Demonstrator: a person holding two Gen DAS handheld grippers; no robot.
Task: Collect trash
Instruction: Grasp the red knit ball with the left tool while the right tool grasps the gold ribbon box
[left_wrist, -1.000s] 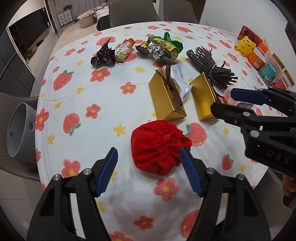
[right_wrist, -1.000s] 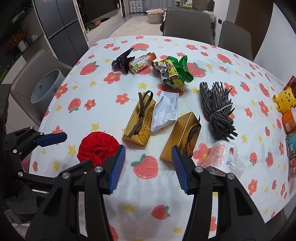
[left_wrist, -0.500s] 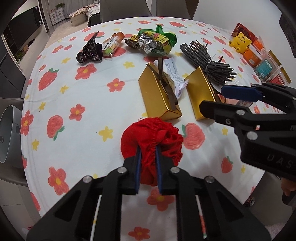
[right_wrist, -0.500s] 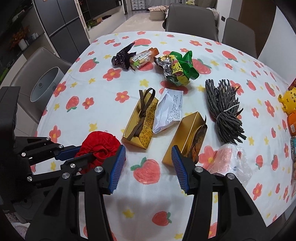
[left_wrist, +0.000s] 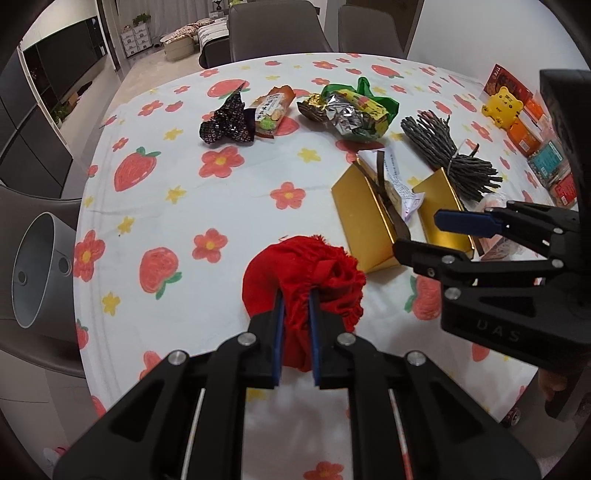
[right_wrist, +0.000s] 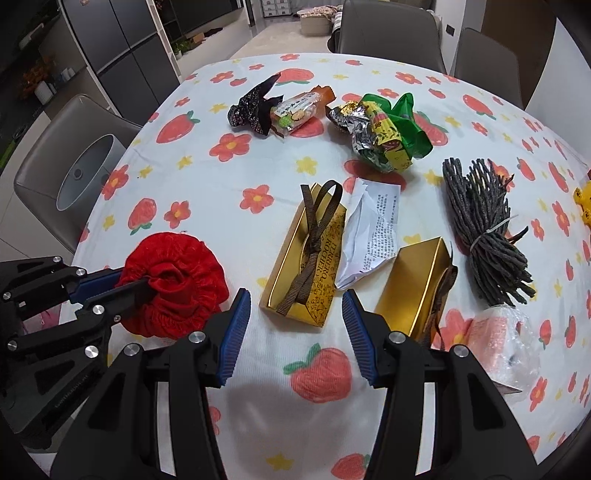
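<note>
A red gathered cloth pouch (left_wrist: 332, 280) lies near the table's front edge, and my left gripper (left_wrist: 295, 295) is shut on a fold of it. The right wrist view shows the same grip, left gripper (right_wrist: 136, 282) pinching the pouch (right_wrist: 177, 280). My right gripper (right_wrist: 295, 299) stands open just above the near end of a gold box with a brown ribbon (right_wrist: 306, 266), nothing between its pads. A second gold box (right_wrist: 413, 288) and a crumpled white paper (right_wrist: 373, 236) lie beside it. Farther back lie a green foil wrapper (right_wrist: 384, 133), a black wrapper (right_wrist: 255, 107) and a snack wrapper (right_wrist: 299, 110).
A bundle of dark sticks (right_wrist: 480, 218) and a clear plastic bag (right_wrist: 506, 343) lie on the right. Snack packets and a yellow toy (left_wrist: 502, 107) line the right edge. A grey bin (right_wrist: 85, 170) rests on a chair to the left. More chairs stand behind the table.
The left jaws have closed from wide open onto the red pouch. The right gripper has sunk and moved forward toward the gold boxes, still open.
</note>
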